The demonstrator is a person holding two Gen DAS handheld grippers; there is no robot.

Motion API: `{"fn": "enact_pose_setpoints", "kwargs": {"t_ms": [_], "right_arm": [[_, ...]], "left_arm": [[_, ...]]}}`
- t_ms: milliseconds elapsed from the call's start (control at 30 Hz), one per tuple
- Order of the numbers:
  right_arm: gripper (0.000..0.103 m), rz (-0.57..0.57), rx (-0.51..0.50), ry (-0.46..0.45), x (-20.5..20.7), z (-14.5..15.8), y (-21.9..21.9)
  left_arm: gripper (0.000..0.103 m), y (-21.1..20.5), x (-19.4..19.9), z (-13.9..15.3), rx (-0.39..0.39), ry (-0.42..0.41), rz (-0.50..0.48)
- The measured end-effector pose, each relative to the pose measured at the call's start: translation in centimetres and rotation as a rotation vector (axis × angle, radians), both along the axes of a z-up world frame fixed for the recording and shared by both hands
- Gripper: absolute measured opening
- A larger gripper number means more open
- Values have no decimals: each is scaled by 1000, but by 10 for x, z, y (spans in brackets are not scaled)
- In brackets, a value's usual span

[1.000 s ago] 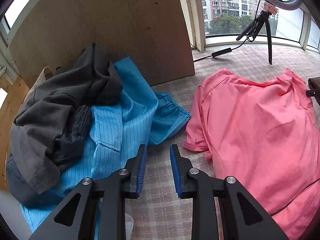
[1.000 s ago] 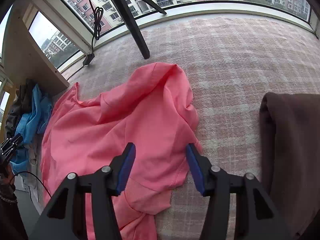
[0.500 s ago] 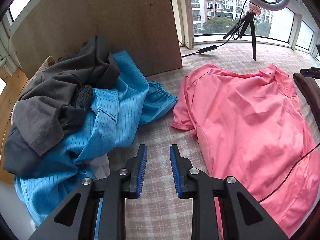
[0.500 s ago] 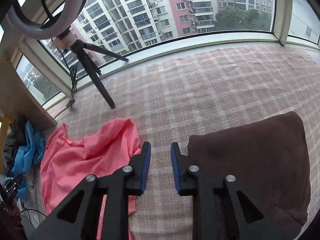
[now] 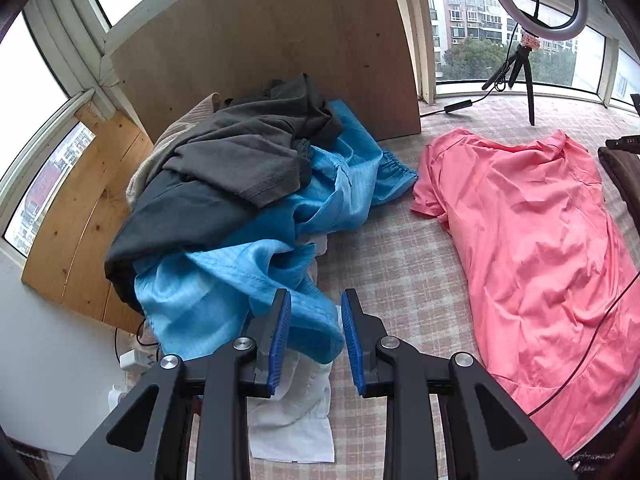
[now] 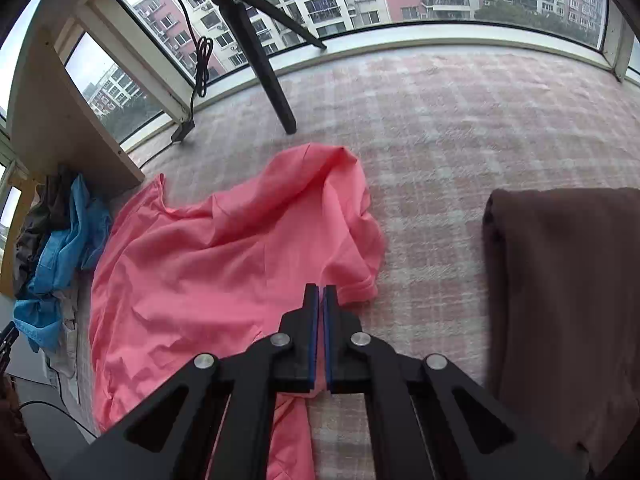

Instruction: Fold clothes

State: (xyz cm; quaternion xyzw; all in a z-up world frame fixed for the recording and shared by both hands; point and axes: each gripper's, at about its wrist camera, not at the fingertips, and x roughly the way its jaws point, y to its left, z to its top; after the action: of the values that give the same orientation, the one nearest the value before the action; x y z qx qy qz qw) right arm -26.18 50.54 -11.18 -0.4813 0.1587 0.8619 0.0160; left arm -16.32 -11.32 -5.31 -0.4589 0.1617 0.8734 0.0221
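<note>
Over the checked cloth (image 5: 400, 264), the left gripper (image 5: 314, 340) hangs slightly parted and empty above a blue garment (image 5: 240, 280), the pink T-shirt (image 5: 532, 240) spread to its right. Right view: the right gripper (image 6: 320, 332) is closed above the pink T-shirt's (image 6: 224, 264) sleeve edge; whether it pinches fabric cannot be told.

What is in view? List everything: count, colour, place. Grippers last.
pink T-shirt: one, pink, spread on the checked cover.
checked cover: one, pink-white, under the clothes.
blue garment: one, blue, in the left pile.
grey garments: count unclear, dark grey, atop the pile.
white cloth: one, white, under the blue garment.
brown garment: one, brown, right of the T-shirt.
tripod: one, black, by the window.
wooden board: one, brown, behind the pile.
left gripper: black, blue pads, open.
right gripper: black, blue pads, jaws just closed shut, nothing seen between.
</note>
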Motion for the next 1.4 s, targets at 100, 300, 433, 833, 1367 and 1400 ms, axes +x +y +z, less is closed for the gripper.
{"fn": "enact_pose_setpoints", "kwargs": {"t_ms": [100, 300, 433, 833, 1367, 1400], "right_arm": [[2, -180, 105, 76, 5, 32, 49], [56, 14, -149, -96, 9, -13, 7], [59, 114, -117, -161, 0, -50, -42], [5, -77, 102, 100, 19, 41, 7], [49, 106, -59, 7, 248, 9, -75], [52, 90, -76, 31, 270, 6, -82]], "left_arm": [[25, 2, 16, -5, 15, -18, -21], [25, 28, 35, -26, 49, -66, -89], [25, 38, 38, -39, 76, -99, -106], [25, 36, 56, -66, 132, -171, -80], [32, 60, 156, -108, 272, -415, -428], [32, 65, 163, -115, 290, -441, -457]]}}
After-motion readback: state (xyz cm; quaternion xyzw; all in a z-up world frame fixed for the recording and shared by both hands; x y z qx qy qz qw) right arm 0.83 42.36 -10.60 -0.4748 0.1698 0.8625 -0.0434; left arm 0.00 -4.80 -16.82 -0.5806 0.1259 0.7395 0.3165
